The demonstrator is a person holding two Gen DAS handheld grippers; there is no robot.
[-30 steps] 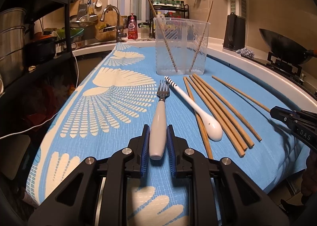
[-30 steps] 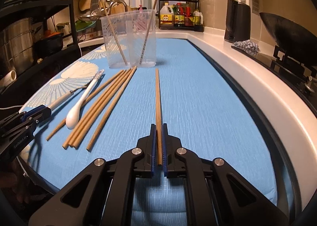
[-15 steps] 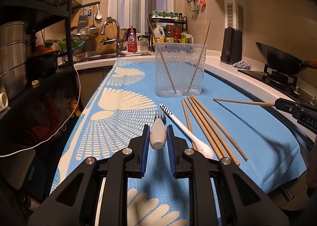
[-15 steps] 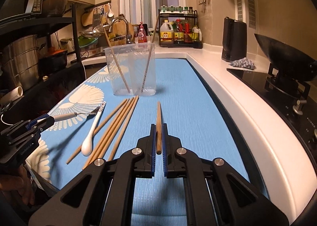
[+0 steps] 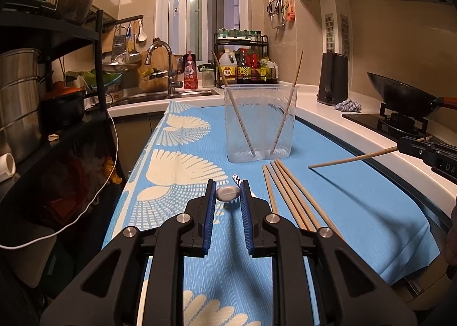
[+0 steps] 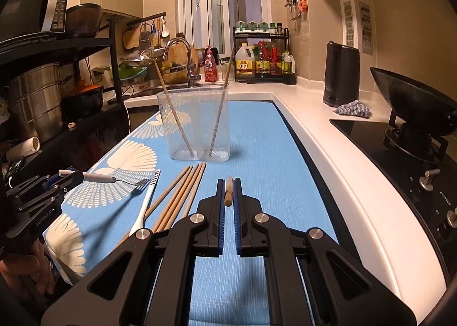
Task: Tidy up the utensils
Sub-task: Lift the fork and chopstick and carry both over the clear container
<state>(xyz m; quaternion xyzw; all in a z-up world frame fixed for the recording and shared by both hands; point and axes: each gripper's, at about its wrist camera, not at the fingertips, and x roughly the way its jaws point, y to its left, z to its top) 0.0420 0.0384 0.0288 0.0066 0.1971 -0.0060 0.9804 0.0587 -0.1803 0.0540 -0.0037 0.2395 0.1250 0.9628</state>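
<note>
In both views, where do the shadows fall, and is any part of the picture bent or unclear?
Left wrist view: the chopstick held in the right gripper throws a dark shadow on the blue cloth; the fisheye curves the counter edge. Right wrist view: the fork in the left gripper also shadows the cloth; warm light, glare in the window.

A clear plastic container [image 6: 197, 126] stands upright on the blue patterned cloth [image 6: 257, 140], with two chopsticks [image 6: 174, 113] leaning crossed apart inside it. Just in front of the container four wooden chopsticks [image 6: 182, 194] lie side by side on the cloth, with a white spoon with a striped handle end [image 6: 145, 200] to their left. A white-handled fork [image 6: 114, 180] is held level above the cloth left of the spoon, and one wooden chopstick [image 5: 351, 159] is held raised right of the container.
</note>
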